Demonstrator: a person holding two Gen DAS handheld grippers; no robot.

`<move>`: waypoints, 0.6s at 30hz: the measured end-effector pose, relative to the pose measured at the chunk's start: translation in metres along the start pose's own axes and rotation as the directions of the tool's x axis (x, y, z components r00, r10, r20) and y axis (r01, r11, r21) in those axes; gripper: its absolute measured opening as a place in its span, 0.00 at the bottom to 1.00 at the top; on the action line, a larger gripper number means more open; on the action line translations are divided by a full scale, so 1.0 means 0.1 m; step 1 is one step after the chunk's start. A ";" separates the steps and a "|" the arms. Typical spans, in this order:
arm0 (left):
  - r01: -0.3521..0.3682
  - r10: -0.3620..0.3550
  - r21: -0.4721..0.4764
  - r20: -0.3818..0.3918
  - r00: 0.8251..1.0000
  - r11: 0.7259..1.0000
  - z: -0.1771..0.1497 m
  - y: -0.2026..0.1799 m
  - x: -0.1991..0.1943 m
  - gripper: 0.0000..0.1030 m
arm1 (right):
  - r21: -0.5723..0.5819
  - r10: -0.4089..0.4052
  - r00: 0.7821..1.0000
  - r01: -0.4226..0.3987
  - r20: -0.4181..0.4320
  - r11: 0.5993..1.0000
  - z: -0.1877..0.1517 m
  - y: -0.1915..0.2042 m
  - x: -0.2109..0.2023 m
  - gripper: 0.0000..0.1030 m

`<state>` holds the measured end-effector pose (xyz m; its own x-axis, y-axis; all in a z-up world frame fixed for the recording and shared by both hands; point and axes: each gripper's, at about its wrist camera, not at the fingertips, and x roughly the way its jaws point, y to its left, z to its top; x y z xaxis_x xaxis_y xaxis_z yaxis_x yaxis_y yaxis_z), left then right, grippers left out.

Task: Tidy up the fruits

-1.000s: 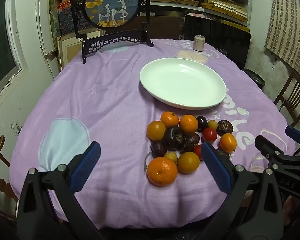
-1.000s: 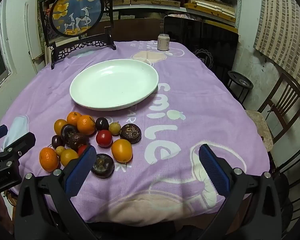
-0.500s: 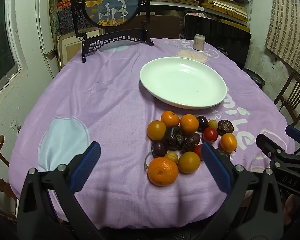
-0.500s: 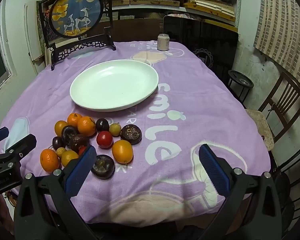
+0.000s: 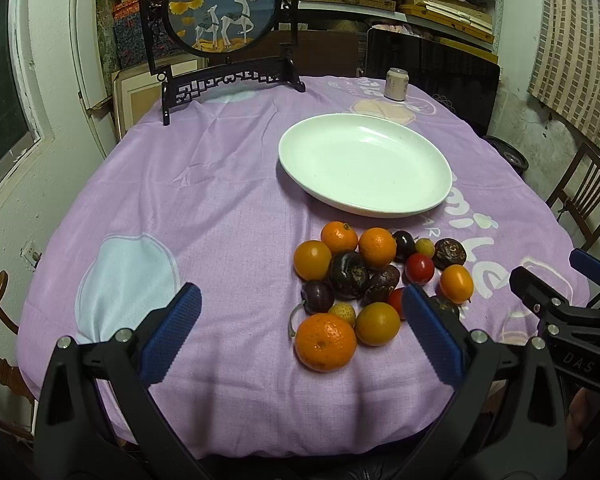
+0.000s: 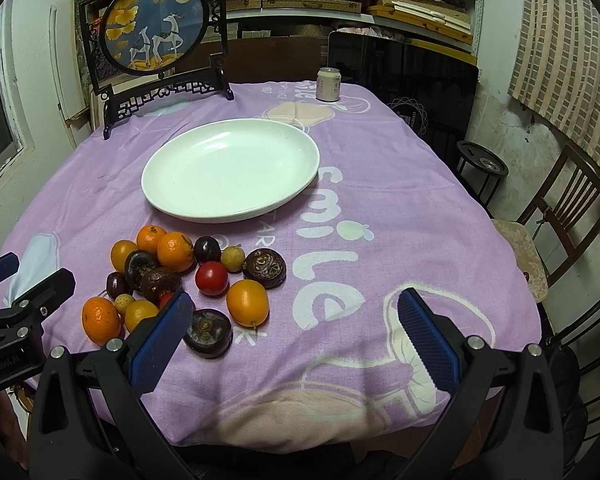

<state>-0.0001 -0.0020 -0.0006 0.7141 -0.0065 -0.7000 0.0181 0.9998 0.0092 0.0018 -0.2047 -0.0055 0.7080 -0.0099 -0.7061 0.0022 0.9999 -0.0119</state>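
A heap of small fruits (image 5: 364,276) lies on the purple cloth: oranges, dark passion fruits, red tomatoes, plums and pale longans. Nearest my left gripper (image 5: 300,336) is a large orange (image 5: 326,342). That gripper is open and holds nothing, hovering just short of the heap. Beyond the fruits sits an empty white plate (image 5: 366,168). In the right wrist view the heap (image 6: 180,280) is at the lower left and the plate (image 6: 230,170) behind it. My right gripper (image 6: 296,340) is open, empty, right of the heap, with a dark passion fruit (image 6: 208,333) by its left finger.
A carved stand with a round deer picture (image 5: 224,12) and a small can (image 5: 396,84) stand at the table's far edge. Wooden chairs (image 6: 560,216) and a black stool (image 6: 480,164) are to the right. Shelves fill the back wall.
Both views have crept slightly nearer to the table; the right wrist view sits a little closer to the fruits. No fruit has moved and both grippers stay open.
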 end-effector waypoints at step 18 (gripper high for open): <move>0.002 -0.002 -0.001 -0.004 1.000 1.000 -0.03 -0.01 0.01 0.98 | -0.005 0.002 1.000 -0.002 -0.006 1.000 -0.02 0.03 0.03 0.99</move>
<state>-0.0015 -0.0030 -0.0036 0.7114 -0.0086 -0.7027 0.0192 0.9998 0.0072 0.0021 -0.2015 -0.0088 0.7037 -0.0082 -0.7104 -0.0028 0.9999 -0.0144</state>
